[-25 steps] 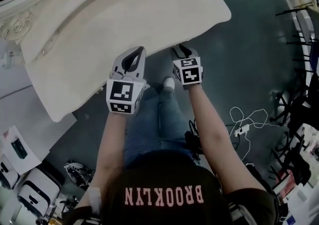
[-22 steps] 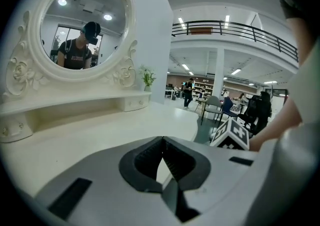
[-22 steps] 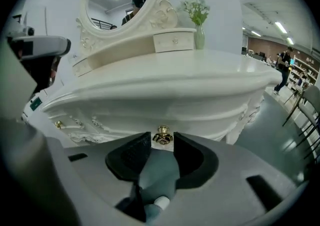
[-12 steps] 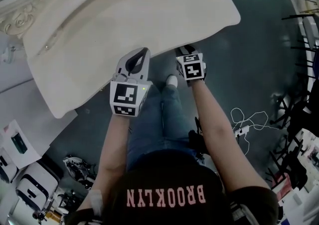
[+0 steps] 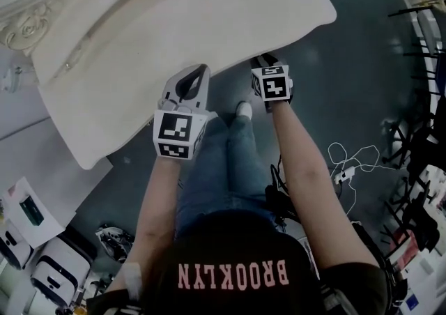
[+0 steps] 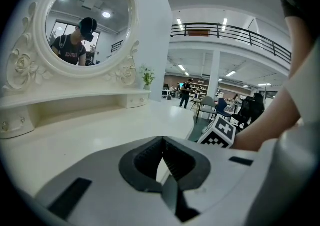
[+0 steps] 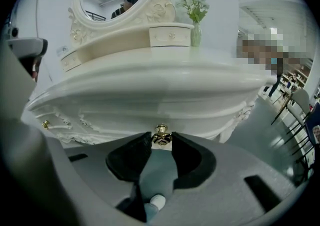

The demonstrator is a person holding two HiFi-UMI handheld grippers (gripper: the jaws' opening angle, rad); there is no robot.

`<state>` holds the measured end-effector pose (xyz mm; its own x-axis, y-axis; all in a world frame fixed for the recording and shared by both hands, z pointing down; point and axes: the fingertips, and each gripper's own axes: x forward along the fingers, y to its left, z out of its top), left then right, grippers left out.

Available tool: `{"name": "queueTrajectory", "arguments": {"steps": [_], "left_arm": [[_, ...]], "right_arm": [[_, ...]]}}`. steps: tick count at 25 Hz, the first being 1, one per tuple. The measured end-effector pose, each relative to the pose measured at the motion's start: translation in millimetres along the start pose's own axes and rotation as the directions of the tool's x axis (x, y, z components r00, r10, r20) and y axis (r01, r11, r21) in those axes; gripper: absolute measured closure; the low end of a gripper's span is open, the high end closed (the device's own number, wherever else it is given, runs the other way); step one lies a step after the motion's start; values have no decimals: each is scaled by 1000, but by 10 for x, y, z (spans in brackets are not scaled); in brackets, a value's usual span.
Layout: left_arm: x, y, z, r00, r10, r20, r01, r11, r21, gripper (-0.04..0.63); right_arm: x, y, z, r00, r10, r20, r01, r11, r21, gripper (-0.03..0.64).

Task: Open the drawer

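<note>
Drawer (image 7: 150,112): closed, front flush under the table (image 7: 165,67) edge; pull judged not yet begun. Right claw (image 7: 161,144): narrow, tips flanking the brass knob (image 7: 161,131), firm grip unconfirmed; left claw (image 6: 162,145): pressed together on nothing, above the tabletop.

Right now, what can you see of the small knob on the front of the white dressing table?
The knob is small and round, gold-coloured and shiny like polished metal, with a darker patterned plate below it. It sticks out from the carved white front of the dressing table, just under the overhanging top. It sits at the tips of the right gripper, whose jaws stand apart on either side, seemingly not yet pressing it.
</note>
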<state>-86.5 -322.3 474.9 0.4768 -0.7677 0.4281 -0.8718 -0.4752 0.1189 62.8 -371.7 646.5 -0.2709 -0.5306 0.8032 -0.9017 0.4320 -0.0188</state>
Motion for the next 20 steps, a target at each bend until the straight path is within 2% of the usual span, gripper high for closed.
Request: {"name": "queueTrajectory", "arguments": {"steps": [8, 14, 20], "left_arm": [[-37, -130, 6, 999, -35, -6, 34, 999, -11, 591], [-79, -173, 48, 1000, -15, 6, 15, 1000, -9, 591], [-173, -295, -102, 1000, 5, -13, -5, 1000, -24, 591]], "right_arm": [[-37, -46, -23, 1000, -7, -29, 7, 1000, 5, 506], [-41, -42, -26, 999, 4, -39, -4, 1000, 3, 506], [-28, -18, -24, 999, 33, -42, -33, 999, -15, 506]]}}
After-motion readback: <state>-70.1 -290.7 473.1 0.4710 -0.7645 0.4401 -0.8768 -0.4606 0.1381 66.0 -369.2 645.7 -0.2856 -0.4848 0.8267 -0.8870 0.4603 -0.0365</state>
